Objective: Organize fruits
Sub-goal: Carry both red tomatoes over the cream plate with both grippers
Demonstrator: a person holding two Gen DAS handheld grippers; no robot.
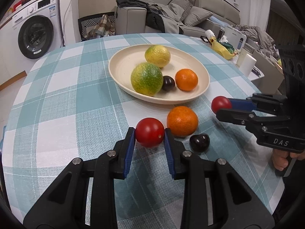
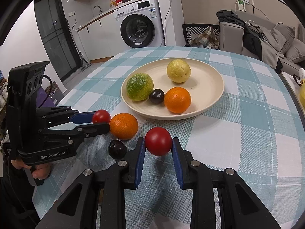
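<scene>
1. Checked teal-and-white cloth is covering the surface (image 1: 57, 99), which is carrying a cream round plate (image 1: 122, 61) of fruit; the left claw (image 1: 149, 133) is clamping a round red tomato (image 1: 149, 131) beside a loose orange (image 1: 182, 120).
2. Seen from the right wrist, the right claw (image 2: 158, 142) is gripping another red tomato (image 2: 158, 141), near a dark plum (image 2: 117, 149) lying on the cloth.

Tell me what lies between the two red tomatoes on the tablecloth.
An orange and, nearer the camera, a dark plum lie between them, clearest in the right wrist view.
</scene>
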